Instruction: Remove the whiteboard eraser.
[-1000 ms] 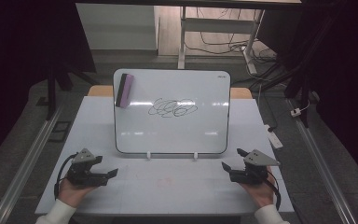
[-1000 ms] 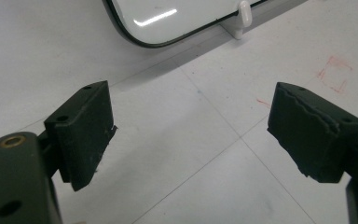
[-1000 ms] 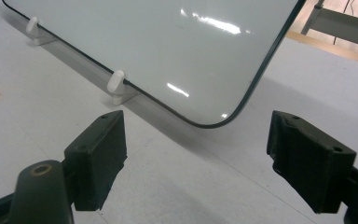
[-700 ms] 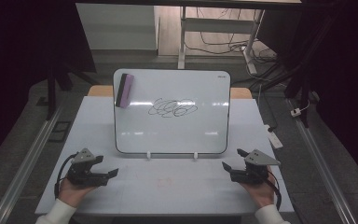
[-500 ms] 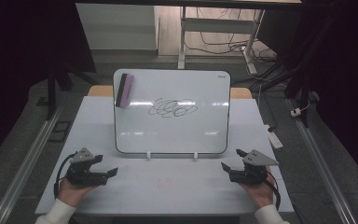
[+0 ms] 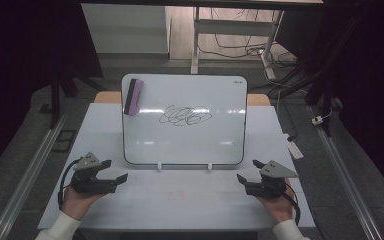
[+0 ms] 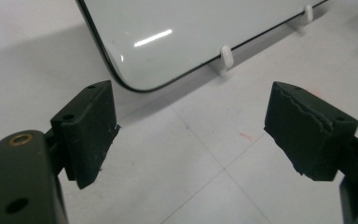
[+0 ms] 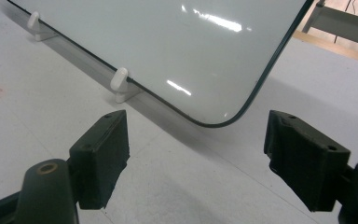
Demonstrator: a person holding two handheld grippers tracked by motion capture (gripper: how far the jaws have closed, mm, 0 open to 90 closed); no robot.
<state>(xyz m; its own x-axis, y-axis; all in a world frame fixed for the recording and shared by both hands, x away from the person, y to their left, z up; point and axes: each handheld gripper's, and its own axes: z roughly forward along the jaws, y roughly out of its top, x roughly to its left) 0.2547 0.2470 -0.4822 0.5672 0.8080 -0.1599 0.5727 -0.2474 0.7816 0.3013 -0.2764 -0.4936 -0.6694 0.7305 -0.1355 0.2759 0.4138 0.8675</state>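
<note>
One white glossy whiteboard with a thin black rim stands propped on the white table, a black scribble in its middle and a purple block eraser stuck at its top left corner. Its corner logo is too small to read. Below its bottom left corner, the left gripper is wide open, holding nothing. Below its bottom right corner, the right gripper is wide open too.

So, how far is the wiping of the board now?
Nothing looks done: the scribble is on the board, the eraser at its top-left corner. Both tongs, left and right, rest open on the table. Grabbing and wiping remain.
</note>
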